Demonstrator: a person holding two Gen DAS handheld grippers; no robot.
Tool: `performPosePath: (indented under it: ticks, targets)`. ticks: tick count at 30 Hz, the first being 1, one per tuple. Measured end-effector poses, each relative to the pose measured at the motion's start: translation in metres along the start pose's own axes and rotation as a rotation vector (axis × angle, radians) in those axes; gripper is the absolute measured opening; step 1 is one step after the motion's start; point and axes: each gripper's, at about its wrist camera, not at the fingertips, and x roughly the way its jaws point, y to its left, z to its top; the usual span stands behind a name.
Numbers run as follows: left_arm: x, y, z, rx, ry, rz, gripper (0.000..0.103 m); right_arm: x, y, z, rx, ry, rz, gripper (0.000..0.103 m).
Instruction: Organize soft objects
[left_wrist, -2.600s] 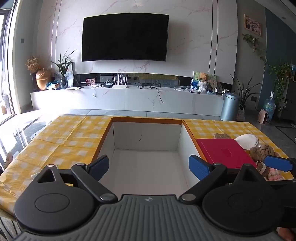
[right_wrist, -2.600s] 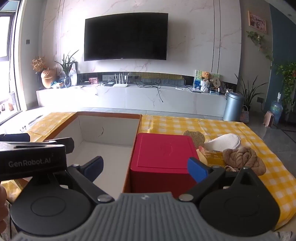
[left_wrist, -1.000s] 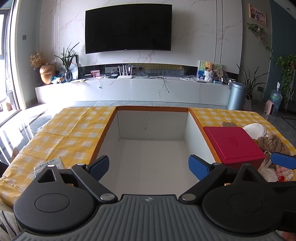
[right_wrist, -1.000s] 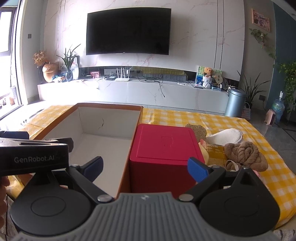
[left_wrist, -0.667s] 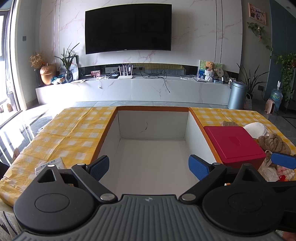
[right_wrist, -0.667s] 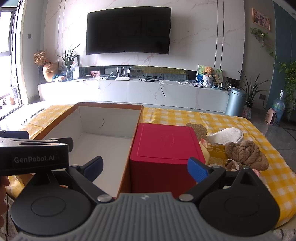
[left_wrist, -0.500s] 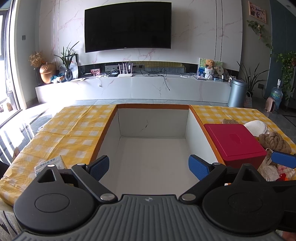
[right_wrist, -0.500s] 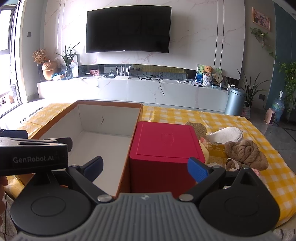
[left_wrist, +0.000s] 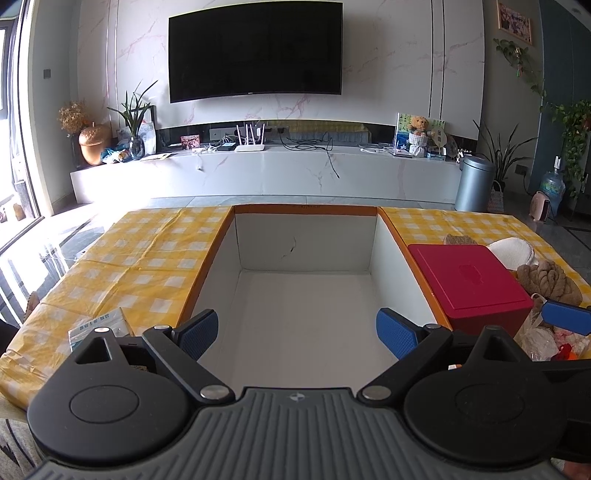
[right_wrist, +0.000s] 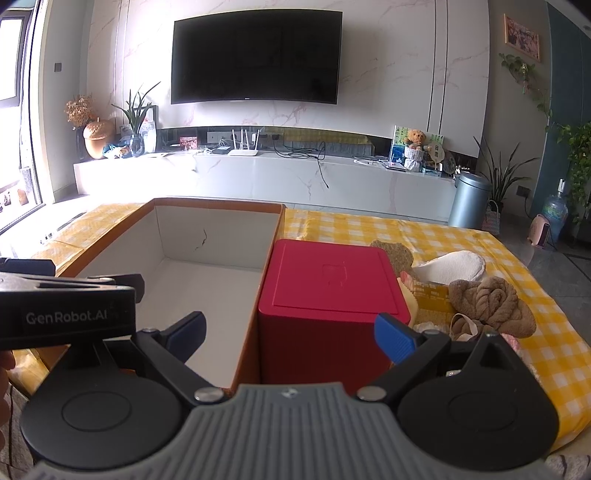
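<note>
Yellow checked cloth shows slightly more than a second ago, both cameras having risen a little. Left gripper (left_wrist: 297, 330) and right gripper (right_wrist: 290, 330) gape, holding nothing; soft pile (right_wrist: 484, 302) waits right of the red box (right_wrist: 328, 288), white bin (left_wrist: 303, 306) unfilled, so sorting is unstarted.

A home living room: wall-mounted television (left_wrist: 255, 50), marble media console (left_wrist: 266, 171), houseplants (left_wrist: 135, 118).
</note>
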Motion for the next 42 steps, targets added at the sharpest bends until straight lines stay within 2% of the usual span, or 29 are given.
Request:
performPosePath:
  ticks: [15, 21, 28, 35, 36, 38, 40, 42]
  targets:
    - [0.002, -0.003, -0.002, 0.007, 0.012, 0.001, 0.103, 0.003, 0.0, -0.001, -0.003, 0.02, -0.004, 0.096]
    - [0.001, -0.002, 0.0, 0.013, 0.011, -0.041, 0.103, -0.004, -0.01, 0.004, -0.011, 0.048, -0.026, 0.096]
    - [-0.001, -0.007, 0.004, 0.021, 0.02, -0.109, 0.103, -0.017, -0.081, 0.014, 0.102, 0.16, -0.085, 0.096]
    - [-0.001, -0.023, 0.007, 0.07, 0.019, -0.156, 0.103, 0.01, -0.154, 0.01, 0.163, 0.34, -0.131, 0.094]
    - [0.0, -0.026, 0.008, 0.077, 0.025, -0.164, 0.103, 0.016, -0.162, 0.008, 0.178, 0.372, -0.14, 0.093]
    - [0.0, -0.031, 0.01, 0.09, 0.026, -0.18, 0.103, 0.03, -0.175, 0.004, 0.215, 0.43, -0.156, 0.083]
    - [-0.001, -0.037, 0.012, 0.101, 0.022, -0.188, 0.103, 0.042, -0.184, -0.001, 0.248, 0.464, -0.168, 0.066]
    - [-0.001, -0.044, 0.012, 0.116, 0.02, -0.193, 0.103, 0.055, -0.19, -0.006, 0.269, 0.503, -0.171, 0.057]
